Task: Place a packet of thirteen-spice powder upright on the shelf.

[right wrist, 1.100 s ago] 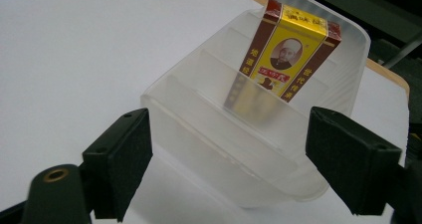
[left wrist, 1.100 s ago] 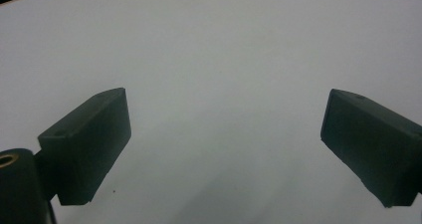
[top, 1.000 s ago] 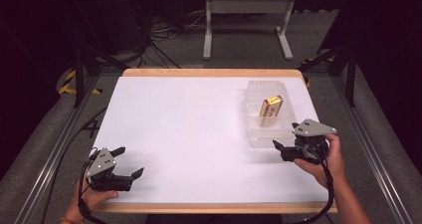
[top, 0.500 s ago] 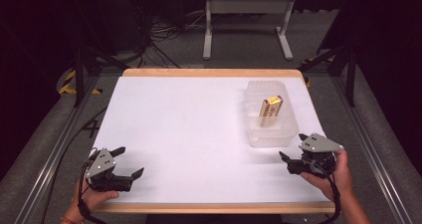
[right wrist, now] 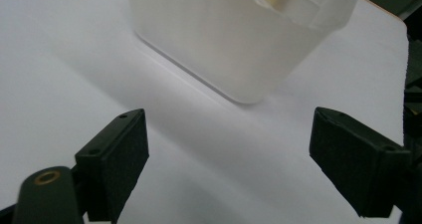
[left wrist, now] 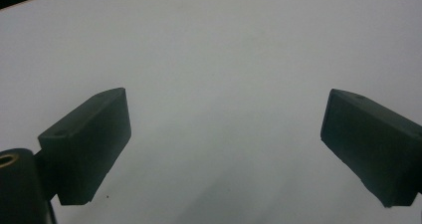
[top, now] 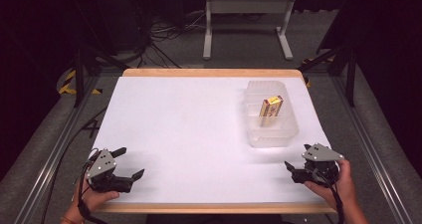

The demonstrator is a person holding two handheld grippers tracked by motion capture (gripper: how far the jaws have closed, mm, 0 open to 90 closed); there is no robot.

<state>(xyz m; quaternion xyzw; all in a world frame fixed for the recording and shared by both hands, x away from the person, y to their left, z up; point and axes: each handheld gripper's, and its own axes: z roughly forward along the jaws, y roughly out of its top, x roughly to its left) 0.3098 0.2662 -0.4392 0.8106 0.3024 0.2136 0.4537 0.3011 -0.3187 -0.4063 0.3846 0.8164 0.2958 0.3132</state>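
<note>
Right gripper [top: 294,170]: is pulling back from the translucent plastic tub [top: 271,134] toward the near right corner of the white table [top: 189,129], jaws having just been opening, now spread wide with nothing between them.
Yellow-and-brown small box [top: 270,112]: is leaning upright inside the tub, unchanged from a second ago.
Left gripper [top: 128,163]: is resting at the near left corner, jaws apart, empty.
Meaning: the placing step is looking finished.

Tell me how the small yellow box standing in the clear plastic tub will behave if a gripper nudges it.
The small yellow box stands on end, leaning in the clear plastic tub, so a nudge would probably tip it flat. It looks like thin cardboard: likely light, and crushable under a hard squeeze. The tub's walls should stop it sliding away.
</note>
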